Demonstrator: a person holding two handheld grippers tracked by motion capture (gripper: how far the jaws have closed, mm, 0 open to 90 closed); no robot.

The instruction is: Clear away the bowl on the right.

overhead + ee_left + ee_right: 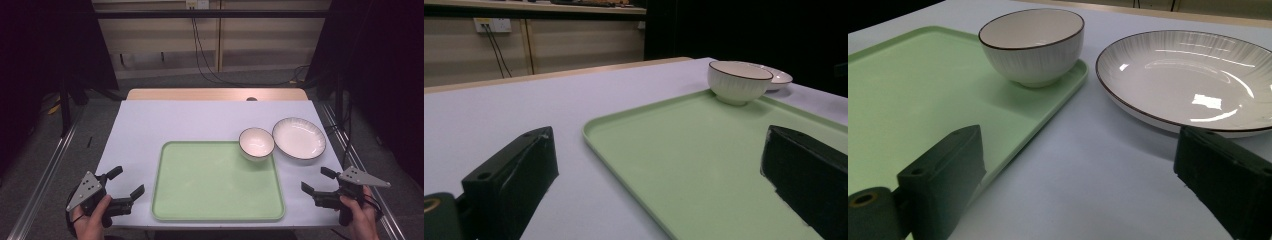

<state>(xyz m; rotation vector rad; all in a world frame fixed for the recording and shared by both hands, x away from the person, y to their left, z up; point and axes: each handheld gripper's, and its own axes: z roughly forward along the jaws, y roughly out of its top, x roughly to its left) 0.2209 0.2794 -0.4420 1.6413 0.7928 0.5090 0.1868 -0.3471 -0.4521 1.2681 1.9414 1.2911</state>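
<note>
A light green tray (215,200) (684,150) (908,100) lies in the middle of the white table. A white bowl (256,143) (739,81) (1032,45) with a dark rim stands on the tray's far right corner. A white plate (299,137) (780,76) (1188,75) rests on the table just right of the bowl. My left gripper (126,182) (659,185) is open at the tray's near left corner, nothing between its jaws. My right gripper (316,180) (1083,185) is open near the table's right front, in front of the plate, empty.
The table's far edge shows a wooden strip (215,94). Cables (200,55) hang from a wall socket behind the table. Metal rails (45,175) run along both sides of the table. A person's hands (92,222) hold both grippers at the near edge.
</note>
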